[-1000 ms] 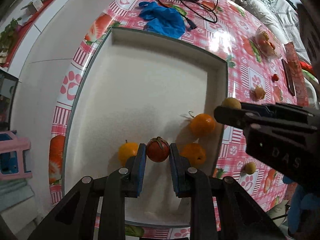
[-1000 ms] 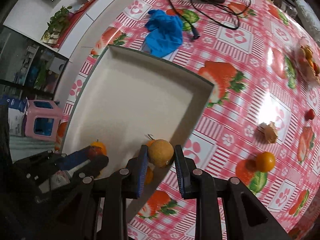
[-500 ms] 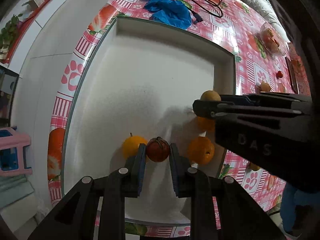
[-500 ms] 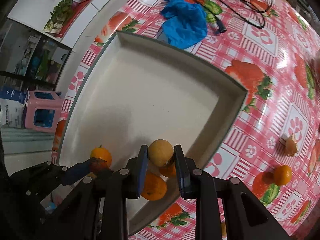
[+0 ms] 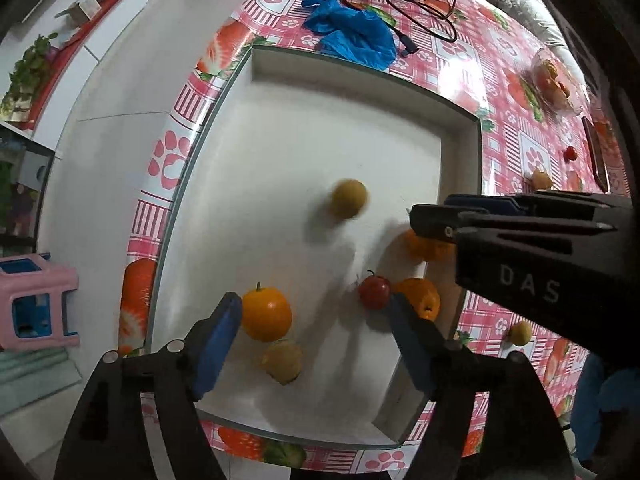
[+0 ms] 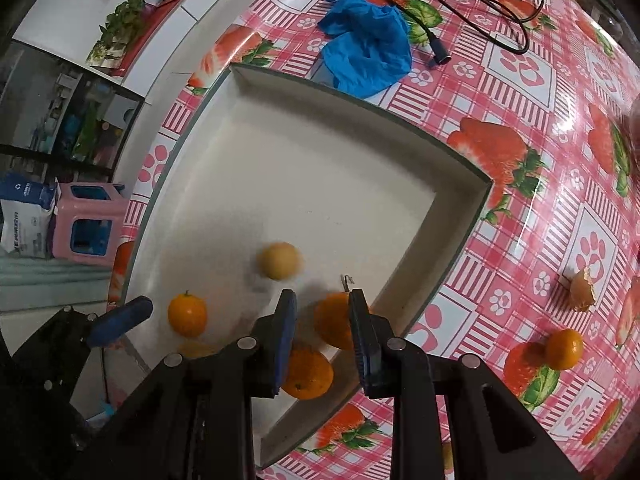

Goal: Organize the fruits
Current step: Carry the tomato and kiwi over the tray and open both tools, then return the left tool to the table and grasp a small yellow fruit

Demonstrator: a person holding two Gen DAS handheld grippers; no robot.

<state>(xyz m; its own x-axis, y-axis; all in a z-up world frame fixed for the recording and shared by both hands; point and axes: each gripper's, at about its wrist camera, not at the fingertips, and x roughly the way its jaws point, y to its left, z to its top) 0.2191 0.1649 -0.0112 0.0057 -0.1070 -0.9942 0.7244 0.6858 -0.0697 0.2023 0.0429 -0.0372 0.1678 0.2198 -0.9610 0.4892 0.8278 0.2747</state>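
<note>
A white square tray (image 5: 280,128) (image 6: 304,148) lies on the strawberry tablecloth. My left gripper (image 5: 316,320) is open and empty above the tray's near part. A small red fruit (image 5: 374,291) lies by its right finger, an orange (image 5: 266,314) by its left finger, and a yellowish fruit (image 5: 282,362) below. My right gripper (image 6: 322,312) is open and empty over the tray. A blurred tan fruit (image 6: 279,261) (image 5: 347,199) is loose in the tray. Two oranges (image 6: 334,320) (image 6: 308,374) lie under the right gripper.
A blue glove (image 6: 366,60) and black cables (image 6: 480,8) lie beyond the tray. On the cloth to the right are an orange (image 6: 564,349), a peel scrap (image 6: 582,290), a small red fruit (image 5: 570,153) and a clear bowl of fruit (image 5: 554,80).
Both grippers have opened. The left let go of the red fruit, which now lies in the tray. The right let go of the tan fruit, which is moving in the tray.
</note>
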